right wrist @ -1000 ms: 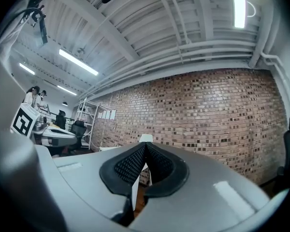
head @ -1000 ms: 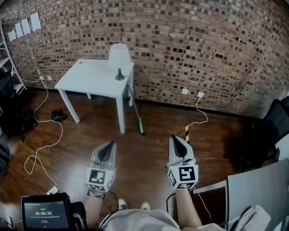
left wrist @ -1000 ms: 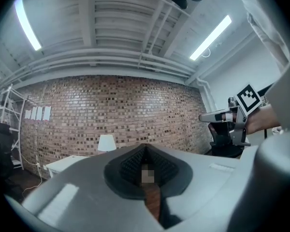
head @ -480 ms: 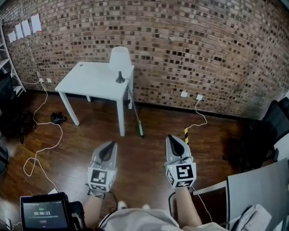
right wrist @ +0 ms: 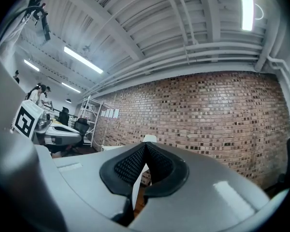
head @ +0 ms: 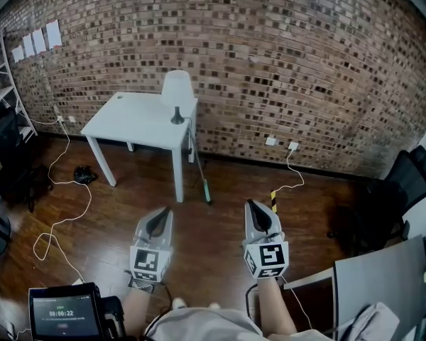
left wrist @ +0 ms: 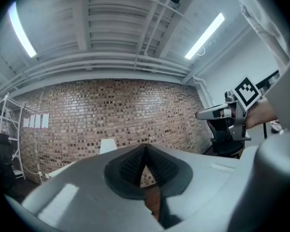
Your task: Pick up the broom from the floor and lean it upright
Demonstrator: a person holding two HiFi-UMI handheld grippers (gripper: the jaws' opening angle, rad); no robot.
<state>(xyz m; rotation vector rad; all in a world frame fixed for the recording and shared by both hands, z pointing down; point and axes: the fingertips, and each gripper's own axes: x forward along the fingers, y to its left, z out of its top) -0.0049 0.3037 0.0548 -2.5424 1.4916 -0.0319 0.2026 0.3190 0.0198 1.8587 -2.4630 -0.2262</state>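
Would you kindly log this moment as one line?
broom: leaning at table | left gripper: shut, empty | right gripper: shut, empty

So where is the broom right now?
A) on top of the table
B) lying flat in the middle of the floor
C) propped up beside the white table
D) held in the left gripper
C. The broom stands tilted with its head on the floor and its handle up by the corner of the white table. The left gripper and the right gripper are shut and empty, well back from it.
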